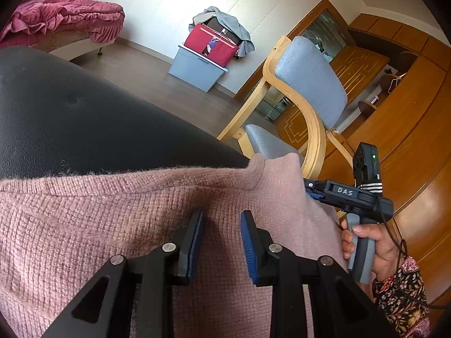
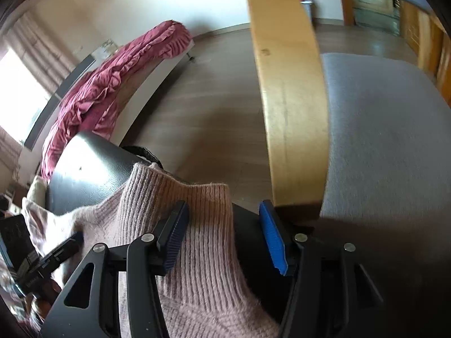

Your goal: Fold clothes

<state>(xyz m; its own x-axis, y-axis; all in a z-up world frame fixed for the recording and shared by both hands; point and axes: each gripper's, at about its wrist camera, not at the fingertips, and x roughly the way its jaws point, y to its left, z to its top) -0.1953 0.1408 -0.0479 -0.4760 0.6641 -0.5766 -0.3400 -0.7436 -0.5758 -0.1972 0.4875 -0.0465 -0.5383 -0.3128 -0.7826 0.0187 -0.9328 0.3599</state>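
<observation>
Left wrist view: pink knit sweater (image 1: pixel 141 225) spread over black leather cushion (image 1: pixel 70 107), its top edge along the cushion's near edge. Left gripper (image 1: pixel 221 219) over the knit, fingers parted, nothing clamped. Right gripper (image 1: pixel 311 190) at the sweater's right corner, held by a hand (image 1: pixel 375 250) in a floral sleeve (image 1: pixel 403 295). Right wrist view: right gripper (image 2: pixel 224 211) fingers apart, ribbed cuff (image 2: pixel 180 194) lying between them, ungripped. Wooden armchair (image 2: pixel 290 98) just beside.
</observation>
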